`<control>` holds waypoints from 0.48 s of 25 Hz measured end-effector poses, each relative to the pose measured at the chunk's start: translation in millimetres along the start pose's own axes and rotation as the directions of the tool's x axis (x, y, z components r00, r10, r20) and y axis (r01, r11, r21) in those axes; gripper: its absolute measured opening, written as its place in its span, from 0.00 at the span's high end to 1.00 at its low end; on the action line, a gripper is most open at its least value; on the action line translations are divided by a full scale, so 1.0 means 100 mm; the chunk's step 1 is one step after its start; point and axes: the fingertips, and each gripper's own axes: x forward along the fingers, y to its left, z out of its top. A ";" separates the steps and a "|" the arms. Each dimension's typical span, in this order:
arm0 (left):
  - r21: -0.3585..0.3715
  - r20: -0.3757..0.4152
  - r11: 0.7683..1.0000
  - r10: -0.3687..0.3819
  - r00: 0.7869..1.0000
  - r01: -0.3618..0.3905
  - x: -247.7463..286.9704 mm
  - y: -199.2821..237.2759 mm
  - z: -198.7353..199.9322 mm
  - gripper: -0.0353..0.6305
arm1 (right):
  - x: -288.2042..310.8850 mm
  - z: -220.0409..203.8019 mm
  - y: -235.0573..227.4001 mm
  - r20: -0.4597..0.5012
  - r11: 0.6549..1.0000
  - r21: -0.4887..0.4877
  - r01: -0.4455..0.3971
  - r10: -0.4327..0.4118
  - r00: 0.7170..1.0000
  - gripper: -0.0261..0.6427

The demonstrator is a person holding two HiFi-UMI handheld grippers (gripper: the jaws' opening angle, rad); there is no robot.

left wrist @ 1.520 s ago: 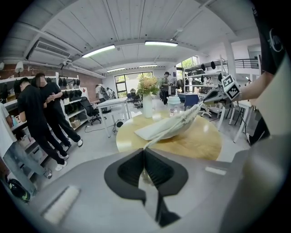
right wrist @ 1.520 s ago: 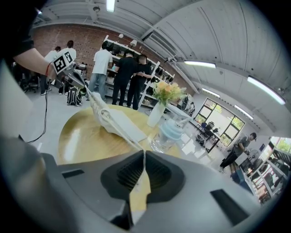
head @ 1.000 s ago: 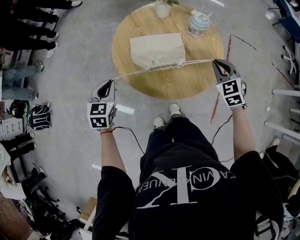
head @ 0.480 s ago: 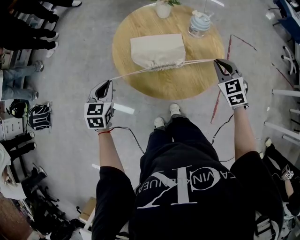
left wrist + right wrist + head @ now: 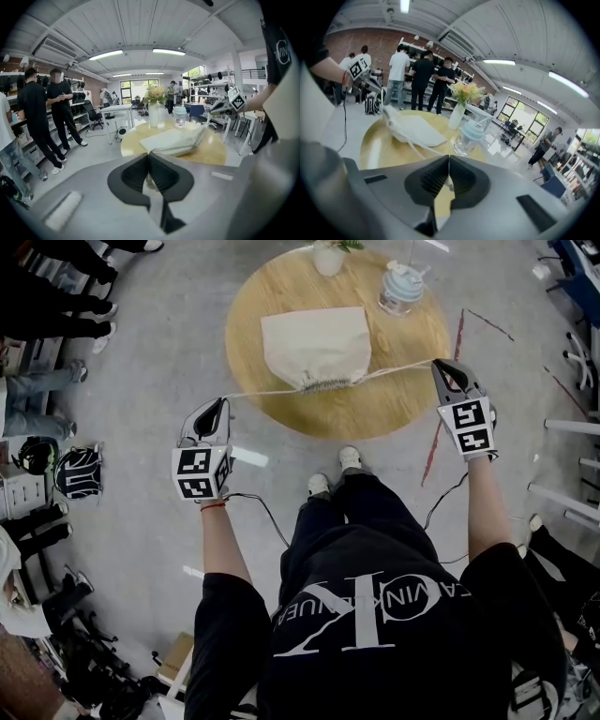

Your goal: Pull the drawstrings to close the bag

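Note:
A cream cloth bag [image 5: 314, 341] lies on the round wooden table [image 5: 394, 399], its mouth [image 5: 326, 384] gathered tight toward me. One drawstring [image 5: 262, 392] runs taut left to my left gripper [image 5: 223, 403], which is shut on it off the table's left edge. The other drawstring [image 5: 398, 368] runs right to my right gripper [image 5: 438, 363], whose jaws are closing tight on it at the table's right edge. In the left gripper view the bag [image 5: 173, 140] lies beyond the shut jaws. The right gripper view shows the bag [image 5: 415, 129] and the string [image 5: 423, 151] leading in.
A white vase of flowers [image 5: 327, 256] and a lidded glass jar [image 5: 399, 285] stand at the table's far side. My feet [image 5: 334, 474] are at the near edge. Several people stand at the left [image 5: 56, 296], with a backpack [image 5: 79, 472] on the floor.
The bag's mouth has drawn narrower and the bag has slid slightly toward me. The right gripper sits a little farther right, and the left string now runs lower and flatter.

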 end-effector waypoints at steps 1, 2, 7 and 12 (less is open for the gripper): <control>-0.009 0.019 1.000 0.002 1.000 -0.002 0.02 -0.02 0.05 0.92 | 0.01 0.03 0.04 0.011 1.000 0.011 -0.008 0.008 1.000 0.94; -0.021 0.032 1.000 0.007 0.999 -0.007 0.03 -0.03 0.07 0.92 | 0.01 0.04 0.08 0.020 1.000 0.019 -0.018 0.018 1.000 0.94; -0.064 0.103 0.998 0.028 0.994 -0.021 0.02 -0.03 0.16 0.92 | -0.02 0.18 0.21 0.092 0.995 0.090 -0.052 0.044 0.995 0.94; -0.129 0.204 0.992 0.031 0.979 -0.005 0.00 -0.05 0.37 0.92 | -0.10 0.40 0.21 0.196 0.978 0.198 -0.071 0.032 0.980 0.94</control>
